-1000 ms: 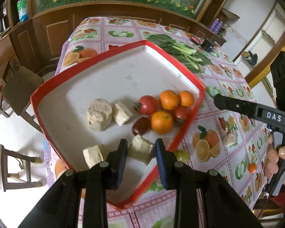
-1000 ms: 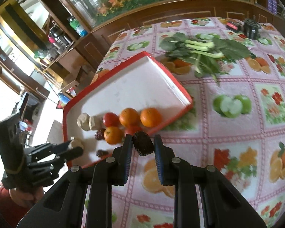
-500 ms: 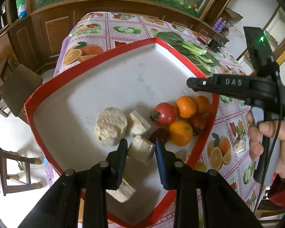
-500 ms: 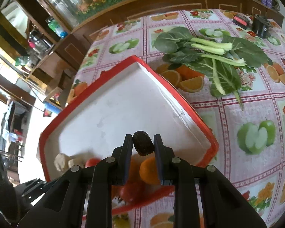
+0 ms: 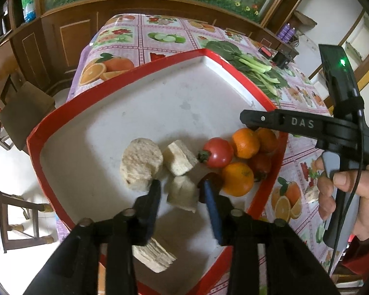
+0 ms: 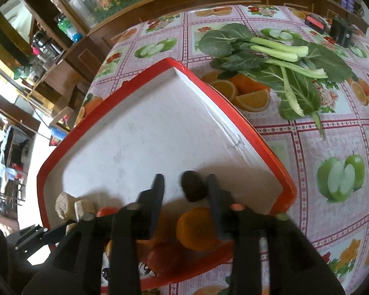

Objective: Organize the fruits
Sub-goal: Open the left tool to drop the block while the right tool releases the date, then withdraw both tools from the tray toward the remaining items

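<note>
A red-rimmed white tray [image 5: 125, 91] lies on the fruit-print tablecloth; it also shows in the right wrist view [image 6: 105, 103]. In it are a tomato [image 5: 217, 152], oranges [image 5: 244, 142] and pale chunks [image 5: 140, 162]. My left gripper [image 5: 182, 191] is open, its fingers either side of a pale chunk [image 5: 182, 193] that rests on the tray. My right gripper [image 6: 185, 186] is open over the tray's near corner, with a dark date [image 6: 193, 189] loose between its fingers, by the right one. An orange [image 6: 196, 228] lies under it.
Leafy greens [image 6: 283, 66] lie on the table beyond the tray. A small black box [image 6: 340, 30] and a red item [image 6: 316, 23] sit at the far edge. A wooden cabinet [image 5: 69, 36] and a chair [image 5: 24, 108] stand off the table's left.
Both grippers have opened. The left one let the pale chunk down next to the other chunks. The right one moved over the tray and released the date.
</note>
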